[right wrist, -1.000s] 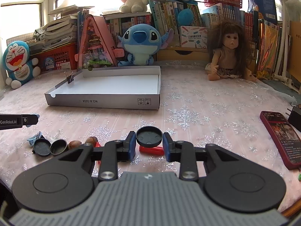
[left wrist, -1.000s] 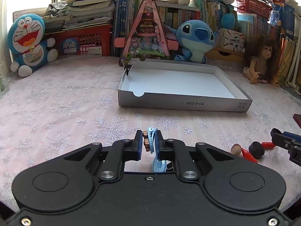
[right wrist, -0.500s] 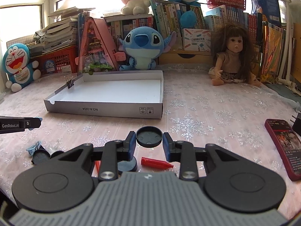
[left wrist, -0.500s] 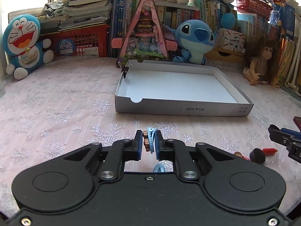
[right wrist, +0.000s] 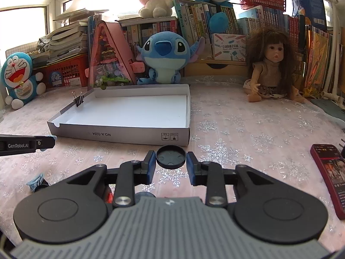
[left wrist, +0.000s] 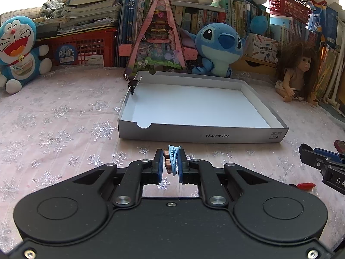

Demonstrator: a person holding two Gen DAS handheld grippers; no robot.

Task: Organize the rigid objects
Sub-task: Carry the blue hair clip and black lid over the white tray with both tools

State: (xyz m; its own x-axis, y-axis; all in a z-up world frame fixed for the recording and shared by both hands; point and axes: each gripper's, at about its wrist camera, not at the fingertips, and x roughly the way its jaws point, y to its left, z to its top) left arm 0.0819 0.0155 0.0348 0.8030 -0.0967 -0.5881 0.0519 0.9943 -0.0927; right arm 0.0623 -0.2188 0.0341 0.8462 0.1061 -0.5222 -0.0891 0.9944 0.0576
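My left gripper [left wrist: 170, 161] is shut on a blue hair clip [left wrist: 173, 158] with a brown piece beside it, held above the table just in front of the white cardboard tray [left wrist: 202, 135]. My right gripper [right wrist: 171, 159] is shut on a black round cap [right wrist: 171, 156], also lifted, near the tray's front right corner [right wrist: 172, 137]. The tray holds nothing; a black binder clip [left wrist: 132, 84] sits on its left wall. A red peg [left wrist: 305, 185] lies on the table at the right. Another blue clip [right wrist: 35, 181] lies at the left in the right wrist view.
Plush toys, a Doraemon [left wrist: 17, 51], a Stitch [left wrist: 217, 47], and a doll [left wrist: 299, 73] line the back of the table with books and red baskets. A red phone [right wrist: 330, 168] lies at the far right.
Both grippers have risen and moved forward toward the tray with their objects. The loose pieces on the table have slid down and mostly out of both views.
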